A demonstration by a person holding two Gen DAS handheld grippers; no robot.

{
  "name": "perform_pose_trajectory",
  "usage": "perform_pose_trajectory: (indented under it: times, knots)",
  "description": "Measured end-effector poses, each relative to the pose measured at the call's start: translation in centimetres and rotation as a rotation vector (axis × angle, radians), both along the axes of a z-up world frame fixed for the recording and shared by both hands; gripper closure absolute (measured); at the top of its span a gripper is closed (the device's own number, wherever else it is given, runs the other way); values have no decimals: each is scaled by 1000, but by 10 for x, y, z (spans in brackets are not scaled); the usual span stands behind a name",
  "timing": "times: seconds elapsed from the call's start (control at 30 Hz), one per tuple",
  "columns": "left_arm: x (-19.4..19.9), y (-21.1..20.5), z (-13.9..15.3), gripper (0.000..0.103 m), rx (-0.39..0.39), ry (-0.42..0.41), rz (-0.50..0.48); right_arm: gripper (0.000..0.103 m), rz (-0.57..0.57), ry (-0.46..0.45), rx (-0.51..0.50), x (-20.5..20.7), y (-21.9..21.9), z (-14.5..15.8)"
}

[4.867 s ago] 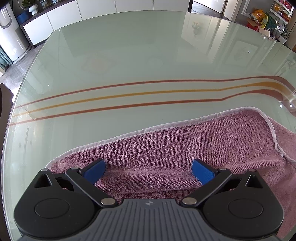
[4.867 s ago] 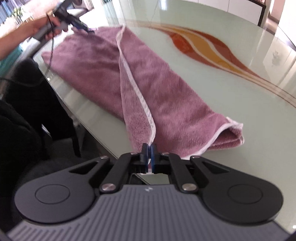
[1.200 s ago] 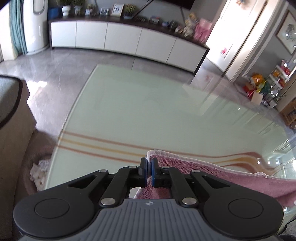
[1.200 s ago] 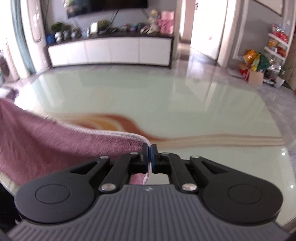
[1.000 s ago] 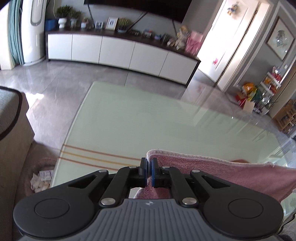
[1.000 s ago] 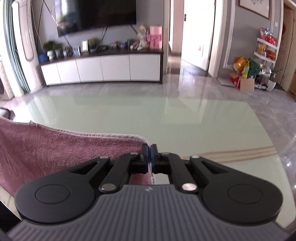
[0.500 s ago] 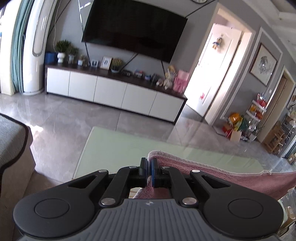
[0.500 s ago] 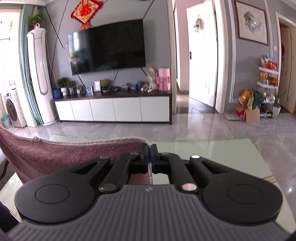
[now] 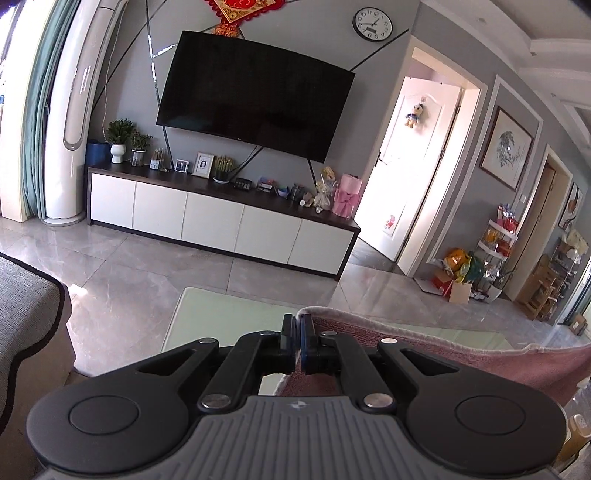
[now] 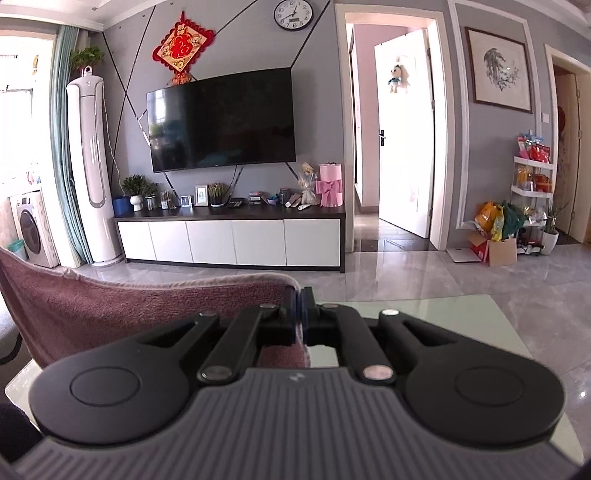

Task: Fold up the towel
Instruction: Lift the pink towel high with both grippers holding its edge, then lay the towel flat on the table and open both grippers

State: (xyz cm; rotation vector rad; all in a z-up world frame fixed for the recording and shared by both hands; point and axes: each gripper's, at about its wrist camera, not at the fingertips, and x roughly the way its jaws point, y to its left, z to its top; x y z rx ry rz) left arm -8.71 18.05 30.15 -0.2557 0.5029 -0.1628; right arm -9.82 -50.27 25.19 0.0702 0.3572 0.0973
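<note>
- Left wrist view: the left gripper [image 9: 297, 334] sits at lower centre of the frame, its blue pads pressed together on a corner of the towel [image 9: 461, 354].
- From that pinch the pink towel runs to the right edge of the frame, its pale hem on top, sagging a little in the middle; more of it hangs below the fingers.
- The table [image 9: 229, 306], pale green glass, shows behind and below the towel at centre, low in the frame.
- Beyond it, a TV [image 9: 255, 99] hangs at upper centre over a white cabinet [image 9: 221, 218]; a clock [image 9: 372, 24] is at the top, a grey sofa [image 9: 26, 306] at the left edge.

- Right wrist view: the right gripper [image 10: 298, 308] is at lower centre, its fingers closed tight on another towel [image 10: 129, 302] corner.
- The towel stretches from the pinch to the left edge of the frame, its hem slightly bowed, and a fold drops below the fingers.
- The table [image 10: 424, 314] shows to the right of the gripper, under the linkage.
- The TV [image 10: 221, 118] fills the centre above the cabinet [image 10: 236, 240]; a red ornament [image 10: 183, 46] hangs at upper left, the clock [image 10: 293, 14] at top centre, a washer [image 10: 29, 229] at the left edge.
</note>
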Motion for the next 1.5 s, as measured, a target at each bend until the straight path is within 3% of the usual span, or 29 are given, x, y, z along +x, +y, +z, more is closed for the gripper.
perform_pose_trajectory:
  times: [0.1,0.17,0.37,0.47,0.53,0.73,0.9,1.03,1.1,1.13,1.17,1.2,1.27,1.4,1.5]
  knots:
    - [29,-3,-15,101,-6,45,14,100,-14,50,11,33,-4,-14]
    - [61,-9,-36,101,11,111,20,100,-32,114,4,67,-5,-38]
    - [156,-20,-136,101,82,319,46,100,-89,317,-23,174,-7,-117]
    - [202,-34,-187,101,136,406,46,100,-90,413,-32,218,17,-157]
    - [226,-40,-215,101,148,450,50,100,-98,452,-28,240,20,-180]
    - [268,-44,-259,101,182,509,76,100,-134,518,-8,299,20,-223]
    - [299,-27,-274,101,186,554,90,100,-151,529,8,329,16,-233]
    - [308,-24,-282,100,236,577,100,100,-173,545,10,345,15,-241]
    - [312,-22,-286,94,261,588,104,97,-190,559,2,347,17,-245]
    - [315,-22,-288,83,273,594,107,93,-198,565,-1,349,17,-247]
    - [317,-21,-290,70,286,599,109,80,-207,572,-5,350,18,-249]
    - [319,-20,-293,64,299,605,112,67,-215,579,-8,351,19,-251]
    - [330,-32,-293,45,316,610,116,66,-237,571,11,334,22,-259]
    - [312,-22,-269,45,264,598,131,66,-230,544,40,299,25,-246]
    - [274,-28,-258,42,209,604,48,58,-170,566,57,254,36,-244]
